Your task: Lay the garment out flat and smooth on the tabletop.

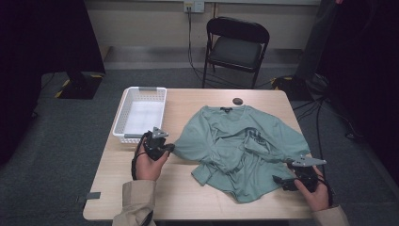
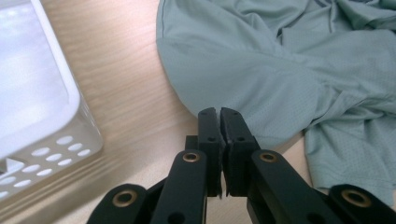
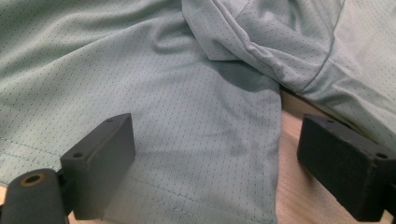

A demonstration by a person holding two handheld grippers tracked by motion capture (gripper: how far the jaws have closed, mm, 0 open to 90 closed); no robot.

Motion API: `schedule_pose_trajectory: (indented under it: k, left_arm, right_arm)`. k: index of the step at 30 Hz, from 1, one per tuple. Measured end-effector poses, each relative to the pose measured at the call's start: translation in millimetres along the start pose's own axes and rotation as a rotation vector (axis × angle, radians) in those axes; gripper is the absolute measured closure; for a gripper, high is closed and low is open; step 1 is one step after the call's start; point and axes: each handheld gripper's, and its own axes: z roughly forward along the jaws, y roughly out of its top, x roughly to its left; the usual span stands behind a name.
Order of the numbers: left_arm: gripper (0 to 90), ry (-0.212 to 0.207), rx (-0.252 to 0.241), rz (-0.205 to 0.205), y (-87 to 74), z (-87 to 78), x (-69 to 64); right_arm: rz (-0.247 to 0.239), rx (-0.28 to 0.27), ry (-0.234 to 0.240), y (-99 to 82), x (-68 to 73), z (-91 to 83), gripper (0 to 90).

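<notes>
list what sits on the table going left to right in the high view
white basket → left gripper → green shirt → right gripper

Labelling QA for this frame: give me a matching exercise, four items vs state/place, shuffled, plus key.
Column 1:
1. left gripper
2. right gripper
3. white basket
4. folding chair

Column 2:
A. on the floor beyond the table's far edge
B. open, fingers on either side of the hem of the green shirt
C. shut, at the shirt's sleeve edge
D. on the table's far left corner, nothing in it

Pairs: 1-C, 2-B, 3-D, 4-A
</notes>
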Motion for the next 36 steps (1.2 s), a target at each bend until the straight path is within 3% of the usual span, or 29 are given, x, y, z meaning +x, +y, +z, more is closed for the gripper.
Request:
schedule_pose_trajectory:
  k: [10,20,30,36]
  left_arm:
    - [88.1,0.016,-0.002,0.018,17.0,-17.7,-0.8]
    - [88.1,0.049,0.029,-0.001,31.1,-26.1,15.0]
    - [88.0,0.069,0.036,-0.006,35.3,-35.0,22.0]
    - [88.0,0.084,0.040,-0.010,40.0,-39.2,34.3]
  right_arm:
    - [0.000,0.000,0.001,0.0,-0.1,0.0,10.6]
    - [0.000,0.000,0.001,0.0,-0.1,0.0,10.6]
    - [0.000,0.000,0.002,0.1,-0.1,0.1,10.5]
    - [0.000,0.000,0.002,0.1,-0.1,0.1,10.5]
